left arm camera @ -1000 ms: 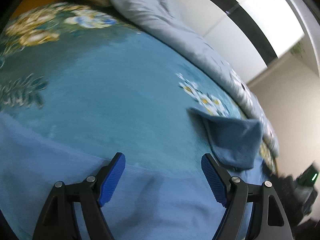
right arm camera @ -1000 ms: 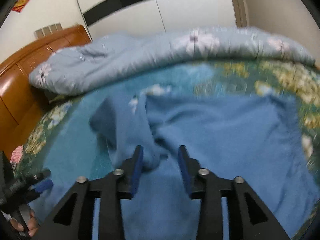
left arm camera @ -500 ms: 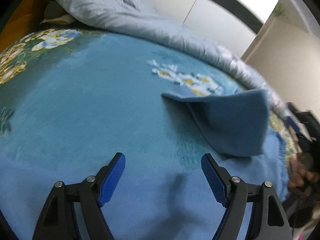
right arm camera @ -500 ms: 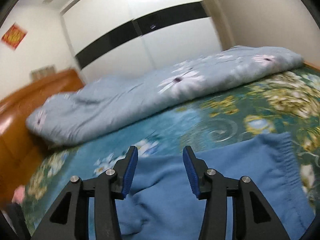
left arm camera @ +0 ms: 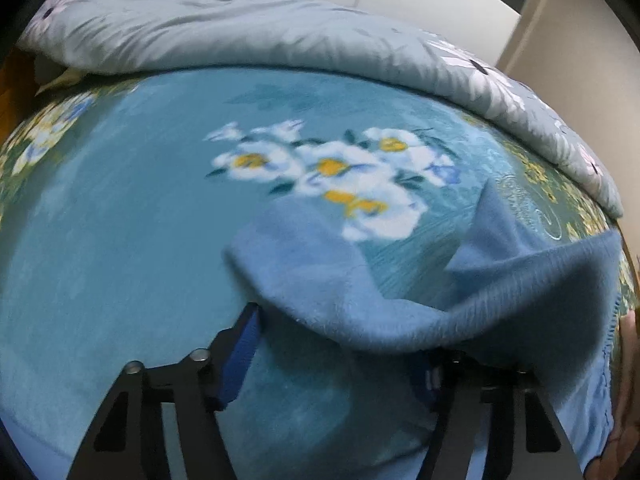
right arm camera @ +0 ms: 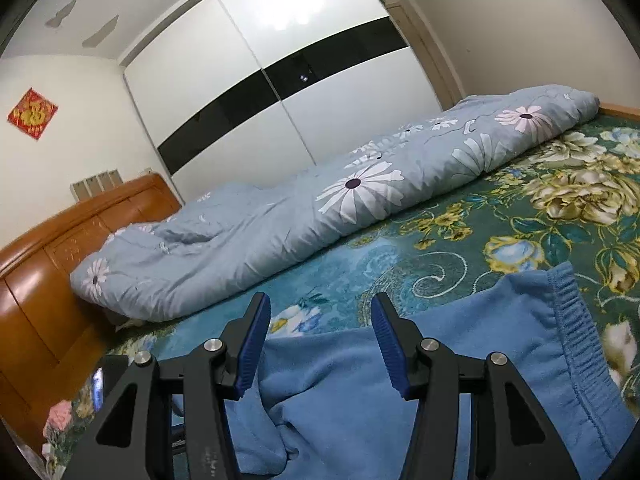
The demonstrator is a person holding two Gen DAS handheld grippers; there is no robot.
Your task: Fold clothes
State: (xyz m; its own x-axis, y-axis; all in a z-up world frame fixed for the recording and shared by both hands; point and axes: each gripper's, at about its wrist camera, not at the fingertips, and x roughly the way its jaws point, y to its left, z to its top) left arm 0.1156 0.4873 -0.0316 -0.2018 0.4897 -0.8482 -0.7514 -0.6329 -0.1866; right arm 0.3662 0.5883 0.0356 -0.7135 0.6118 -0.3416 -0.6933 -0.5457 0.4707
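- Between the blue ribbed pads [left arm camera: 242, 354] of the left gripper [left arm camera: 340, 344] there is a loose fold of the light blue fleece garment [left arm camera: 320, 280]. These jaws have just been closing and stand about half open. The cloth drapes over the finger at 3 o'clock and hides its pad, and I see no pinch on it yet.
- Over on the right gripper [right arm camera: 316, 340], the jaws have just been opening to about half. Nothing sits between the pads [right arm camera: 252, 344], and the garment [right arm camera: 440, 380] lies under them.
- From the right wrist view, the garment spreads from 6 o'clock out to 3 o'clock, with its elastic ribbed hem [right arm camera: 572, 320] at the far edge. It lies on the teal plush bed cover printed with flowers [right arm camera: 560, 200].
- To do this fold well, I judge the left jaws should close fully on the raised fold before any pull. Then I would carry it low and flat across so that the edges meet, with the right gripper pinning or taking the opposite edge.
- My worry is that soft fleece may slip off the covered finger or bunch up.
- Farther out at 12 o'clock lies the rolled grey-blue daisy quilt [right arm camera: 320, 208], and the orange wooden headboard [right arm camera: 60, 280] is at 9 o'clock.
- As for containers, I see no basket or box. The white sliding wardrobe with a black band [right arm camera: 280, 80] is shut, so I cannot tell what it holds.
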